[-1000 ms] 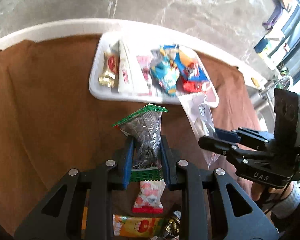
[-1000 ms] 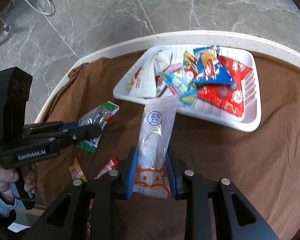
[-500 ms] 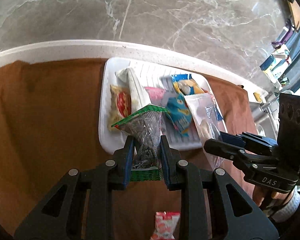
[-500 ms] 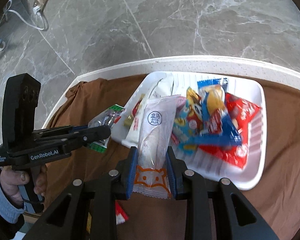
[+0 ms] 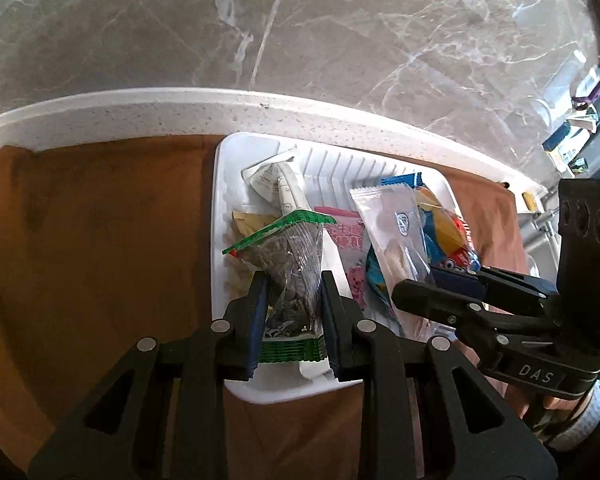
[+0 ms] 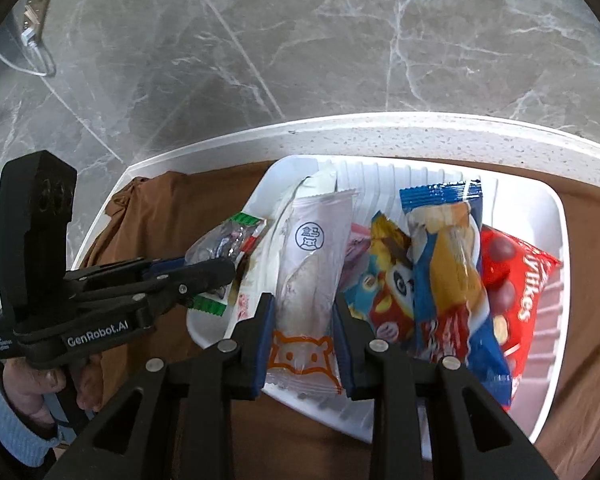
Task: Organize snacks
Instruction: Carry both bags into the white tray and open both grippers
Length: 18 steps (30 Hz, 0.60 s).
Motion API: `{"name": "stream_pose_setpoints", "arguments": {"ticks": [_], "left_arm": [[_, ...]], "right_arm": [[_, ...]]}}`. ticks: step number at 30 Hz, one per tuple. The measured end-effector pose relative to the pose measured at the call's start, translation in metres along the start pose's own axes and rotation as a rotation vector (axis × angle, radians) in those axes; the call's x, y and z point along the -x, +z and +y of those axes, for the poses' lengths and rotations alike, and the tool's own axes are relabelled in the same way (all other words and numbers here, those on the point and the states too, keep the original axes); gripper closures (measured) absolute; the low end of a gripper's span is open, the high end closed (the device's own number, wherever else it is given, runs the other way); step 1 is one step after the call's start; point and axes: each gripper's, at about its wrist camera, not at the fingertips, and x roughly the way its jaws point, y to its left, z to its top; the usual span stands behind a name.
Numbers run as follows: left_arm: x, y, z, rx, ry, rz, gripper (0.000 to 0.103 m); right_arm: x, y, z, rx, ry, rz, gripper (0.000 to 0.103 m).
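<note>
1. Grey marble flooring (image 5: 340, 32) filled the background beyond a white speckled tabletop (image 5: 140, 108), most of which lay under a brown cloth (image 5: 100, 240).
2. On the cloth sat a white ribbed tray (image 5: 220, 184), directly ahead of and beneath both tools.
3. The left tool (image 5: 292, 300) was pinching a clear seed packet with green ends (image 5: 296, 264) between its blue-padded fingers (image 5: 257, 312); the packet rose forward from the tool over the near left part of the tray.
4. The right tool (image 6: 304, 320) was pinching a translucent pastry packet printed with an orange animal face (image 6: 312, 264); it stood up ahead of the tool, over the tray's near edge.
5. From the left wrist view, the right tool appeared to the right of the left tool, close beside it, its packet leaning over the tray's middle.
6. From the right wrist view, the left tool appeared to the left of the right tool, gripped by a hand (image 6: 32, 384) in a light blue sleeve.
7. Ahead and to the right of the right tool, a blue chip bag (image 6: 448, 256) lay in the tray, overlapping a red candy bag (image 6: 516, 280) further right.
8. A cartoon-printed packet (image 6: 384, 280) lay between the pastry packet and the blue bag.
9. Just ahead of the left tool, a white folded wrapper (image 5: 284, 188) and a pink packet (image 5: 344, 236) rested in the tray.
</note>
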Motion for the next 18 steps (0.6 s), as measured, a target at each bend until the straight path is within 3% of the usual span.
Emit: {"name": "stream_pose_setpoints", "arguments": {"ticks": [9, 10, 11, 12, 15, 18], "left_arm": [[-0.023, 0.010, -0.001, -0.029, 0.005, 0.008, 0.073], [-0.025, 0.012, -0.002, -0.040, 0.014, 0.011, 0.066], [-0.025, 0.012, -0.004, -0.046, 0.023, 0.011, 0.048], [-0.025, 0.013, -0.005, -0.050, 0.024, 0.006, 0.042], [-0.021, 0.015, -0.009, -0.057, 0.036, -0.013, 0.040], [-0.018, 0.017, -0.012, -0.075, 0.056, -0.029, 0.040]], "right_arm": [[-0.013, 0.008, -0.004, 0.015, -0.041, 0.007, 0.071], [-0.013, 0.009, -0.003, 0.019, -0.047, 0.004, 0.069], [-0.012, 0.009, -0.002, 0.026, -0.056, 0.000, 0.069], [-0.011, 0.010, -0.001, 0.032, -0.063, -0.003, 0.067], [-0.004, 0.010, 0.002, 0.052, -0.078, -0.024, 0.059], [0.006, 0.008, 0.006, 0.074, -0.091, -0.050, 0.058]]}}
